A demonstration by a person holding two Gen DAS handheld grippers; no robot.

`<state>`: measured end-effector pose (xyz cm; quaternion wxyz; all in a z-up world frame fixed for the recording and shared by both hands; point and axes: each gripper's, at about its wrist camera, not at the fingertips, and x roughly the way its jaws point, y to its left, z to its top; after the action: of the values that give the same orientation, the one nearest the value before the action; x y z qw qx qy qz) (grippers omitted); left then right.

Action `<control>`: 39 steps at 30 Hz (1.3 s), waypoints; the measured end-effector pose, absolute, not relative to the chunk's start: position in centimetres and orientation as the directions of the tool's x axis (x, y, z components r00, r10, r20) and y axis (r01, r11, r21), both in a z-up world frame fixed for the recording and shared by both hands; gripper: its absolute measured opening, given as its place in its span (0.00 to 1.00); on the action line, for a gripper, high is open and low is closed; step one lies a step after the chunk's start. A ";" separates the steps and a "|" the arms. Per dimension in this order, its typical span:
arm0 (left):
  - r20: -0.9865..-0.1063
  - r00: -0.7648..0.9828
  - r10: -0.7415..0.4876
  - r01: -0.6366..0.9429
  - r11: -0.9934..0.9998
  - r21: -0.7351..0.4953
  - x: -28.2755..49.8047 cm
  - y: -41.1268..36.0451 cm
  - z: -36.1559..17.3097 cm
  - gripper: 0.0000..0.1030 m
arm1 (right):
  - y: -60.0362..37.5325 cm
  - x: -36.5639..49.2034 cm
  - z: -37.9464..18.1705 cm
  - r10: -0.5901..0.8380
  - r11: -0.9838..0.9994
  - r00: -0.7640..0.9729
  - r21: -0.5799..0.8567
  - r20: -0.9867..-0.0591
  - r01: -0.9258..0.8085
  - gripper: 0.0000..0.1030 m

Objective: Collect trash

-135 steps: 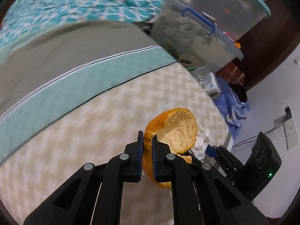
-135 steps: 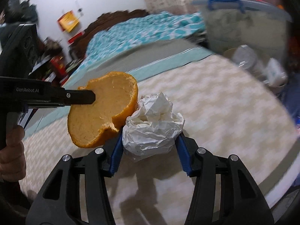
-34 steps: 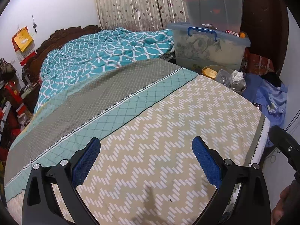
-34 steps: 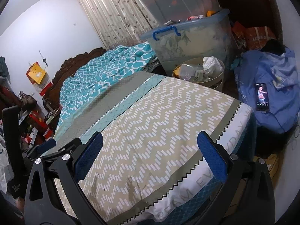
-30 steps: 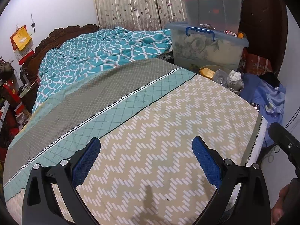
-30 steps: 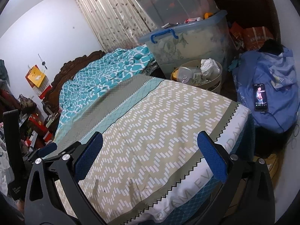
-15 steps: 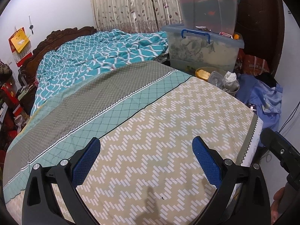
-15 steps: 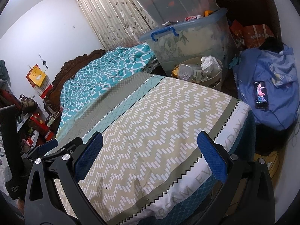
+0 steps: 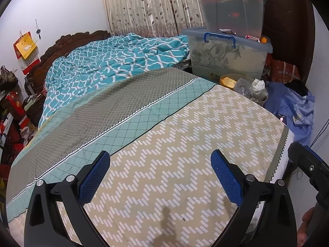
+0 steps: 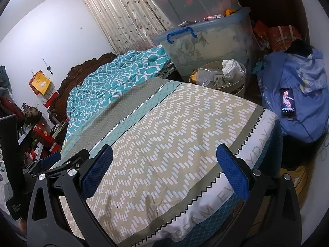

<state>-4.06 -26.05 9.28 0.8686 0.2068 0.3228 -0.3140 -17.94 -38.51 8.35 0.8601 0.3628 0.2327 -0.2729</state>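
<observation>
Both the left gripper [image 9: 159, 174] and right gripper [image 10: 164, 168] gape empty; far ahead sits the round beige bin [image 10: 239, 82] holding crumpled white paper [image 10: 230, 66].

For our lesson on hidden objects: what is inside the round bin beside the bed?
In the round bin a crumpled white paper, a clear plastic bottle and an orange peel lie on top. Whatever sits beneath them is covered.

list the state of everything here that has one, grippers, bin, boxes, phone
left gripper: open, empty
right gripper: open, empty
trash bin: upright, holds crumpled paper, a clear plastic container and orange peel
lower storage box: lid on
upper storage box: lid on, stacked on the lower one
phone: screen lit, lying on blue cloth
</observation>
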 end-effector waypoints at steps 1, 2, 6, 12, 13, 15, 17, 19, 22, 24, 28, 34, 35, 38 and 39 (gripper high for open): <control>-0.692 0.594 -0.411 0.679 0.717 0.157 -4.0 -26.1 9.2 0.92 | -38.5 -17.9 8.3 -0.298 0.587 0.742 0.498 -0.600 0.638 0.97; -0.692 0.593 -0.411 0.679 0.717 0.157 -4.1 -26.1 9.2 0.92 | -38.5 -17.8 8.3 -0.297 0.586 0.742 0.499 -0.601 0.639 0.97; -0.692 0.597 -0.406 0.674 0.721 0.159 -4.0 -25.9 9.0 0.92 | -38.2 -17.6 8.2 -0.293 0.586 0.740 0.498 -0.605 0.639 0.97; -0.694 0.601 -0.397 0.666 0.729 0.159 -3.7 -25.6 8.8 0.92 | -38.0 -17.4 8.1 -0.291 0.587 0.740 0.498 -0.606 0.639 0.97; -0.694 0.601 -0.395 0.664 0.731 0.159 -3.7 -25.5 8.7 0.92 | -38.0 -17.4 8.1 -0.292 0.586 0.740 0.498 -0.606 0.639 0.97; -0.697 0.599 -0.395 0.663 0.733 0.154 -3.6 -25.4 8.7 0.92 | -38.0 -17.4 8.1 -0.292 0.586 0.740 0.498 -0.606 0.639 0.97; -0.701 0.597 -0.390 0.660 0.735 0.153 -3.4 -25.3 8.6 0.92 | -38.0 -17.4 8.1 -0.292 0.586 0.740 0.498 -0.605 0.639 0.97; -0.705 0.599 -0.381 0.655 0.739 0.158 -3.3 -25.3 8.5 0.92 | -38.0 -17.4 8.1 -0.294 0.587 0.741 0.498 -0.604 0.639 0.97; -0.708 0.599 -0.375 0.651 0.743 0.158 -3.2 -25.2 8.5 0.92 | -37.8 -17.4 8.3 -0.299 0.586 0.740 0.496 -0.603 0.641 0.97; -0.712 0.594 -0.375 0.651 0.744 0.151 -3.1 -25.1 8.4 0.92 | -37.7 -17.4 8.4 -0.300 0.586 0.740 0.496 -0.602 0.640 0.97; -0.715 0.586 -0.381 0.654 0.743 0.140 -2.9 -24.9 8.4 0.92 | -37.7 -17.4 8.4 -0.300 0.586 0.740 0.496 -0.601 0.640 0.97; -0.719 0.578 -0.386 0.656 0.743 0.129 -2.8 -24.8 8.3 0.92 | -37.7 -17.4 8.4 -0.299 0.585 0.741 0.497 -0.602 0.640 0.97; -0.719 0.578 -0.384 0.656 0.744 0.130 -2.8 -24.8 8.3 0.92 | -37.7 -17.4 8.4 -0.299 0.585 0.741 0.497 -0.602 0.640 0.97; -0.723 0.575 -0.383 0.657 0.743 0.129 -2.7 -24.9 8.2 0.92 | -37.6 -17.4 8.4 -0.300 0.586 0.740 0.496 -0.602 0.641 0.97; -0.724 0.574 -0.382 0.656 0.744 0.128 -2.7 -24.9 8.2 0.92 | -37.6 -17.5 8.4 -0.301 0.586 0.740 0.496 -0.601 0.641 0.97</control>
<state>-2.70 -24.87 8.17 0.8654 0.1954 0.3505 -0.3000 -17.47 -37.61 8.36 0.8591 0.3634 0.2341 -0.2741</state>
